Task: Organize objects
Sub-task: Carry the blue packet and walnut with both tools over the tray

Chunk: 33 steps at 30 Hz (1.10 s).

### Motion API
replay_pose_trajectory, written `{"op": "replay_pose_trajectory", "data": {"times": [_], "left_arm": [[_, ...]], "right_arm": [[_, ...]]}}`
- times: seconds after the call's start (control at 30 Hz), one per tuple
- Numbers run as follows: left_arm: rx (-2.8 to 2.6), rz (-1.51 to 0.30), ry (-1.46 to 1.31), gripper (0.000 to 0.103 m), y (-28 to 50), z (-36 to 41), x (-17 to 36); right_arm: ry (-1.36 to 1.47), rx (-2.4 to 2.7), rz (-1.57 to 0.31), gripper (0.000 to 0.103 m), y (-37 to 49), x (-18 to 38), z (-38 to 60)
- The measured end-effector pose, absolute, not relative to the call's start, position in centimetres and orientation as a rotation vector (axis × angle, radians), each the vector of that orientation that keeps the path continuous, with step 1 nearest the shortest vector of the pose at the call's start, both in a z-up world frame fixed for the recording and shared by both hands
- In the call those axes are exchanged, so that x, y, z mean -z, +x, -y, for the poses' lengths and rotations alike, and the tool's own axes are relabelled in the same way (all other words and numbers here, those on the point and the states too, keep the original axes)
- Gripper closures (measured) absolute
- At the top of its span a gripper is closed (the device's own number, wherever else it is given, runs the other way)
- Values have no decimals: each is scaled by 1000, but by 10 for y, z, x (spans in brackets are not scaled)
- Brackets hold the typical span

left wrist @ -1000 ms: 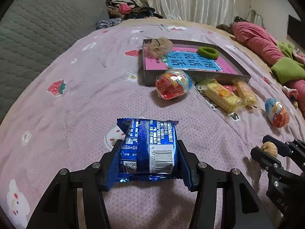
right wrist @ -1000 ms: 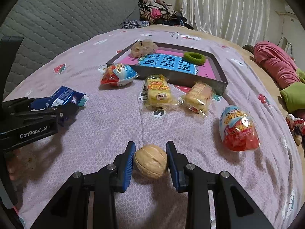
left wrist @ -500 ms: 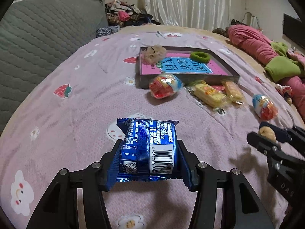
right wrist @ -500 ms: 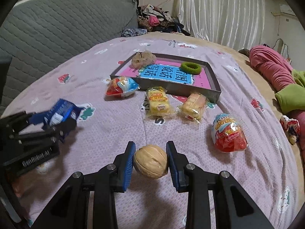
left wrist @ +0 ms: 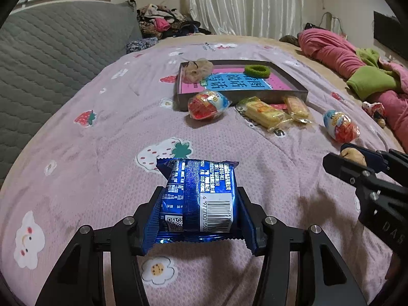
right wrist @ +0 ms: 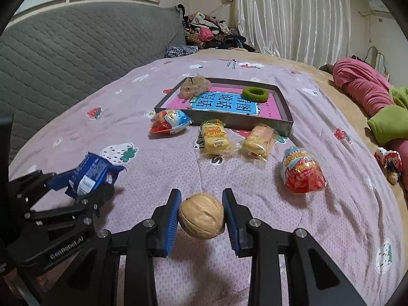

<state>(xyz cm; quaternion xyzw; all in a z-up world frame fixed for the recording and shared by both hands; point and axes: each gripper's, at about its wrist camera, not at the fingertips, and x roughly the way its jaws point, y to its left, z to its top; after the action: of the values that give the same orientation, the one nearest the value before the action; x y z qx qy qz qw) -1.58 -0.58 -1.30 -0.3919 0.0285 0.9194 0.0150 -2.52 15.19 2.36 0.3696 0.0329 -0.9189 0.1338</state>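
- The left gripper (left wrist: 199, 210) pinches a blue snack packet (left wrist: 200, 196) above the near part of the bed (left wrist: 114, 132).
- The right gripper (right wrist: 201, 214) clamps a walnut (right wrist: 201, 216) between its blue pads, above the bed.
- Farther off sits a shallow tray (right wrist: 285, 122), with wrapped snacks lying just in front of it.

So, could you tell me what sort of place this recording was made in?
Most likely a home bedroom: the snacks lie on a bed with a strawberry-print sheet, a grey quilted headboard stands behind it, and clothes are heaped by white curtains.
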Motion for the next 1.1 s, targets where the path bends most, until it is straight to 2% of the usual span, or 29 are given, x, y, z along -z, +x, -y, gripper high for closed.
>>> {"op": "replay_pose_trajectory", "data": {"times": [0.57,1.1], "left_arm": [[-2851,-10,-1213,47,-21,-13,-6],[-2865,-39,-1122,47,-89,-32,-45]], "right_arm": [[1012,2658,26,69,-30,-36,-197],[953,2703,-184,69,-81,-83,-220]]}}
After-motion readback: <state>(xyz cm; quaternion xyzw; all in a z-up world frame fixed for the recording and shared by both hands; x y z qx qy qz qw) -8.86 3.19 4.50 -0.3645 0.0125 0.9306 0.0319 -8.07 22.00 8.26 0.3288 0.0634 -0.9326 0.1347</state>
